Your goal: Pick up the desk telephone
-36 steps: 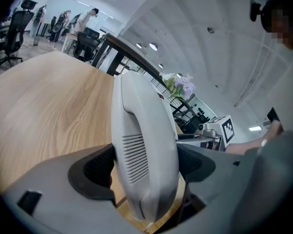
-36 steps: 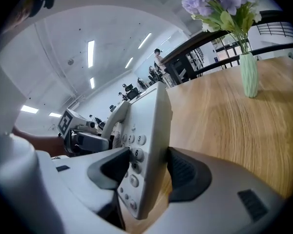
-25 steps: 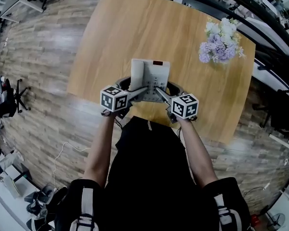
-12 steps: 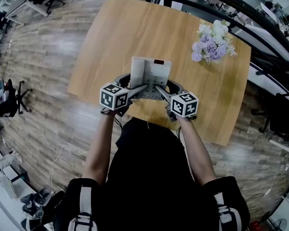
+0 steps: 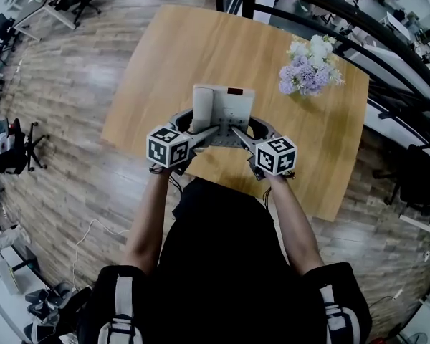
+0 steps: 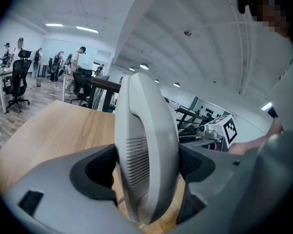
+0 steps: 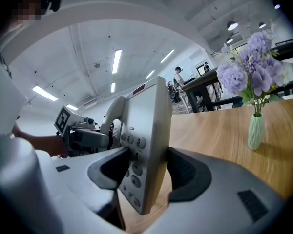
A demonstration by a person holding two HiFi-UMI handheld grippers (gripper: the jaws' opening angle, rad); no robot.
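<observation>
The wooden counter (image 5: 201, 49) spreads wide below me, with a vase of purple flowers (image 5: 308, 70) well apart toward its far right corner — nothing crowds the desk telephone (image 5: 223, 107) near the front edge. My left gripper (image 6: 146, 165) clamps its handset side and my right gripper (image 7: 146, 172) its keypad side, both closed tight on it. Its underside is hidden, so I cannot tell whether it touches the wood.
</observation>
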